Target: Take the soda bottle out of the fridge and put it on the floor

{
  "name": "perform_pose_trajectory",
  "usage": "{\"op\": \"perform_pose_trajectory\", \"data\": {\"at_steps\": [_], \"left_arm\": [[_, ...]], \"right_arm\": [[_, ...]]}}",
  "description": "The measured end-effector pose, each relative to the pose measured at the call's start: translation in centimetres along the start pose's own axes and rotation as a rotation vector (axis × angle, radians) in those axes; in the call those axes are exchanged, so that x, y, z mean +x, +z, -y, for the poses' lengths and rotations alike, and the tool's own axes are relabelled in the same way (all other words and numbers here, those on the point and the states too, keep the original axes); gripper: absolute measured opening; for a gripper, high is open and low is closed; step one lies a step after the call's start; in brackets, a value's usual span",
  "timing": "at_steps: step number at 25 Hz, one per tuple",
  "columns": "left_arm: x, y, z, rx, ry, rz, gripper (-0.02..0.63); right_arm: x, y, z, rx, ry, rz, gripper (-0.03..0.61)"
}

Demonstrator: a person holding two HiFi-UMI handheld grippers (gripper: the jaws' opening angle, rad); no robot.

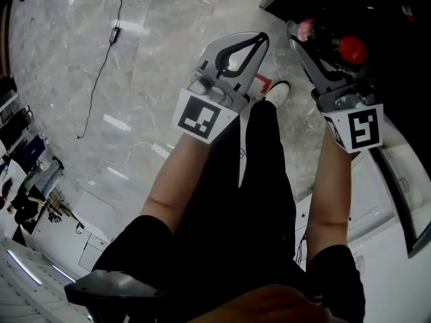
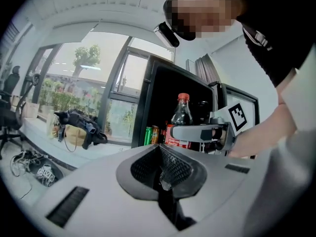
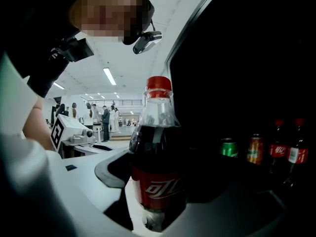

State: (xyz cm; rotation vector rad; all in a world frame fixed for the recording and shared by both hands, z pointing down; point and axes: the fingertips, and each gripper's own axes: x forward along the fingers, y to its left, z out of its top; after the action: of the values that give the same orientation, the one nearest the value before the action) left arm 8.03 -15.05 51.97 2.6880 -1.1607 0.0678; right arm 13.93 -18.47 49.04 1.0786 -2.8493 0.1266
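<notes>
The soda bottle [image 3: 158,132], dark cola with a red cap and red label, stands upright between the jaws of my right gripper [image 3: 154,191] at the mouth of the black fridge [image 2: 153,83]. The jaws are shut on its lower body. In the head view only the bottle's red cap [image 1: 352,49] shows, beside my right gripper [image 1: 323,42]. The left gripper view shows the bottle [image 2: 180,120] with a grey jaw of my right gripper [image 2: 197,132] across its label. My left gripper [image 1: 261,39] hangs over the floor left of the fridge, shut and empty, its pads together [image 2: 162,174].
Deeper in the fridge stand a green can [image 3: 228,147], an orange can [image 3: 255,148] and two small red-labelled bottles [image 3: 279,144]. A grey marble floor [image 1: 135,59] with a black cable [image 1: 101,66] lies to the left. The person's legs and white shoe [image 1: 277,91] are below my grippers.
</notes>
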Motion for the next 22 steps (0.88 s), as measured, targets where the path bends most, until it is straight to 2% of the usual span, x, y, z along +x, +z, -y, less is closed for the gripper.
{"op": "perform_pose_trajectory", "data": {"at_steps": [6,11,14,22], "left_arm": [[-4.1,-3.7,-3.5,-0.007,0.091,-0.025,0.005],[-7.5,-7.2,-6.1,-0.03,0.14,-0.044,0.005],[-8.2,-11.1,-7.7,-0.043,0.155,-0.069,0.005],[-9.9,-23.7,-11.6,-0.186,0.192,-0.108,0.005]], "right_arm": [[4.1,-6.1,-5.3,0.026,0.099,-0.061,0.319],[6.7,-11.2,-9.0,0.072,0.135,-0.106,0.319],[8.2,-15.1,-10.0,0.105,0.146,-0.141,0.319],[11.0,-28.8,-12.2,0.179,0.096,-0.228,0.319]]}}
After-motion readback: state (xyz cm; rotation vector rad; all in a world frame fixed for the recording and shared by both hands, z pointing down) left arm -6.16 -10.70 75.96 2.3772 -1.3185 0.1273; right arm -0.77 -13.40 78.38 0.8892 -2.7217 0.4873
